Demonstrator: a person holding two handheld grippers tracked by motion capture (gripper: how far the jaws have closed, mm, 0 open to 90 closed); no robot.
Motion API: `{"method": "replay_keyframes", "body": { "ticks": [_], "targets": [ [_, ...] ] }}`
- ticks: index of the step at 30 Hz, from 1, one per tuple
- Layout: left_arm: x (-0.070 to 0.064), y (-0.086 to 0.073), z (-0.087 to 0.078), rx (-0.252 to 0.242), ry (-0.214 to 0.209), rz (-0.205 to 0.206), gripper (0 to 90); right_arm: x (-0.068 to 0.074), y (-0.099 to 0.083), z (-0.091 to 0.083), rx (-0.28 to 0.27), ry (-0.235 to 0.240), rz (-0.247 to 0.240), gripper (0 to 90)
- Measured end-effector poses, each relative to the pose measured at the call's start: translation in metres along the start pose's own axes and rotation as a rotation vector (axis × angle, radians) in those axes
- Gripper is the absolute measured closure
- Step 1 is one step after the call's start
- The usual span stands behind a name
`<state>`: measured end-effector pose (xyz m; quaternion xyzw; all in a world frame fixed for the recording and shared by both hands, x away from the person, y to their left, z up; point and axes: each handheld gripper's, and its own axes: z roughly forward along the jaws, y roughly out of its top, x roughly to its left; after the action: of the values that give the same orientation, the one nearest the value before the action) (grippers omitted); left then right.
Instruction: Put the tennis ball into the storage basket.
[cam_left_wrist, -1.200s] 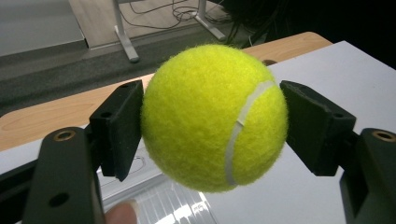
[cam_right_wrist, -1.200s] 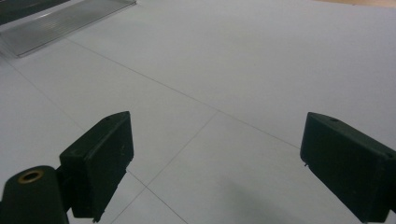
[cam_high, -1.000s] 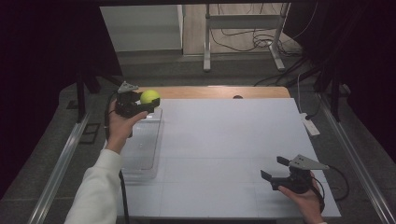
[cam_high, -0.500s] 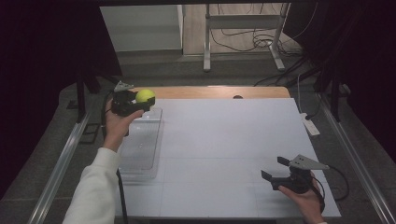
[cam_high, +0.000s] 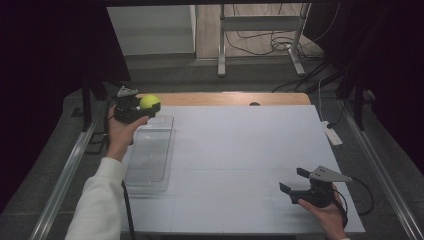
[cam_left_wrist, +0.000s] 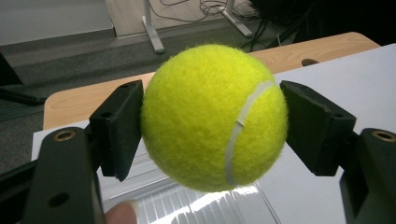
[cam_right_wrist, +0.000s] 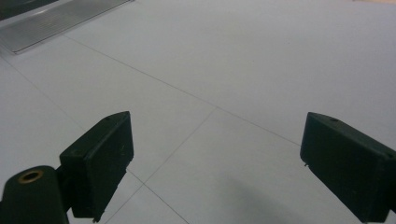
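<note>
The left gripper (cam_high: 145, 106) clamps a ball (cam_high: 149, 102) between its jaws, held in the air at the table's (cam_high: 240, 150) far left, above the far end of a clear tray (cam_high: 149, 152). The right gripper (cam_high: 295, 181) sits near right, jaws wide apart over bare table.

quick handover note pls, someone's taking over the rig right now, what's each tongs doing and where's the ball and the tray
Left tongs: shut on the tennis ball, held in the air over the far end of the clear tray.
Right tongs: open, holding nothing, low over the near right of the white table.
Done: ball is picked up.
Left: judging by its position, probably lower the ball into the tray and release; nothing lies in the tray yet.
</note>
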<state>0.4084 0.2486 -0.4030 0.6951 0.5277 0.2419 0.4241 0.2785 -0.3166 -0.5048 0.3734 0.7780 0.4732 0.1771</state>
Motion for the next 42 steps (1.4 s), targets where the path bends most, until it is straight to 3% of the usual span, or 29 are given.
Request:
{"method": "replay_keyframes", "body": {
  "ticks": [20,42],
  "targets": [
    [0.016,0.0,0.006,0.032,0.043,-0.021,26.6,0.0,0.0,0.001,0.0,0.001,0.002,9.8],
    [0.037,-0.016,0.016,0.111,0.097,-0.055,26.5,0.001,0.0,0.002,0.009,-0.002,-0.001,9.9]
  ]
}}
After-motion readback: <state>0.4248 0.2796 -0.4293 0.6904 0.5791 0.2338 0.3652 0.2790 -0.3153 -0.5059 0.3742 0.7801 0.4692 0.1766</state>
